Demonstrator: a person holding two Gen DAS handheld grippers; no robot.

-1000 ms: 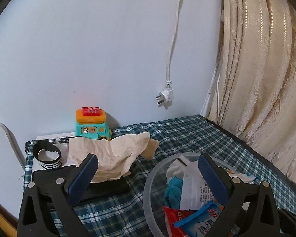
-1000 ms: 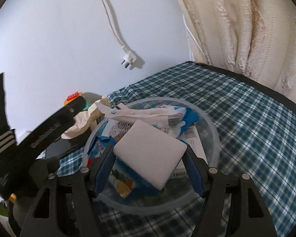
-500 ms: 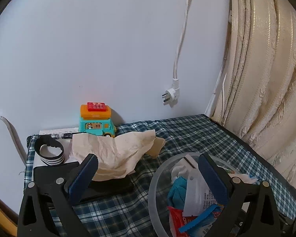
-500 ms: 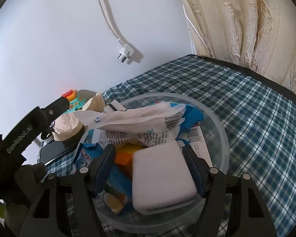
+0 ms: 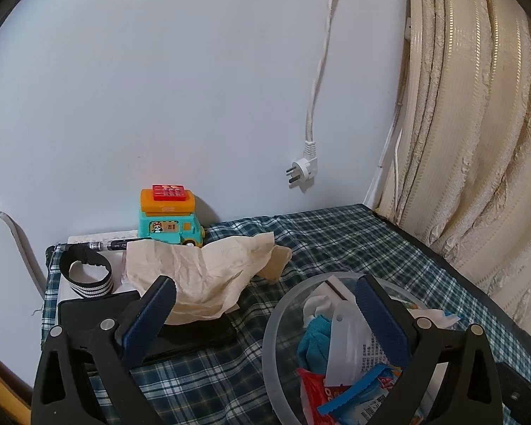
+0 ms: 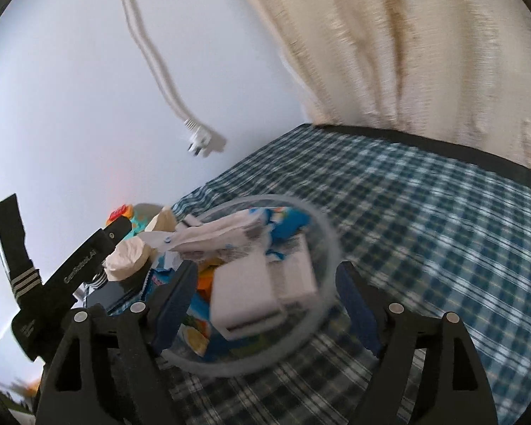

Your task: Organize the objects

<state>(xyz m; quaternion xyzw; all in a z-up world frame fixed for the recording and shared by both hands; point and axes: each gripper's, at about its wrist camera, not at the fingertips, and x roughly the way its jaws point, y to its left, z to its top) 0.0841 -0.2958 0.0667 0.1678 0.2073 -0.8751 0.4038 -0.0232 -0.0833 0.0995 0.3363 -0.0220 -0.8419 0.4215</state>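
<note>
Left of the clear bowl (image 5: 276, 322), crumpled tissue (image 5: 201, 269) lies nearest the left hand-held gripper (image 5: 265, 315), released; right hand-held gripper (image 6: 265, 301) opening, empty, over the bowl.

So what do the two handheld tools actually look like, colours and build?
Both match. The left tool and the right tool have black plastic frames with triangular cutouts and silver screw heads, and two fingers faced with dark blue pads. The right view shows white lettering on the left tool's side, too blurred to read.

- Left wrist view looks slightly downward along its fingers toward the wall, close over the checked bench (image 5: 340, 248).
- Right wrist view, blurred, faces likewise from farther right.
- Both share the clear bowl (image 5: 276, 322) (image 6: 331, 248), hanging plug (image 5: 302, 170) (image 6: 205, 141), curtain (image 5: 478, 141) (image 6: 407, 53).
</note>
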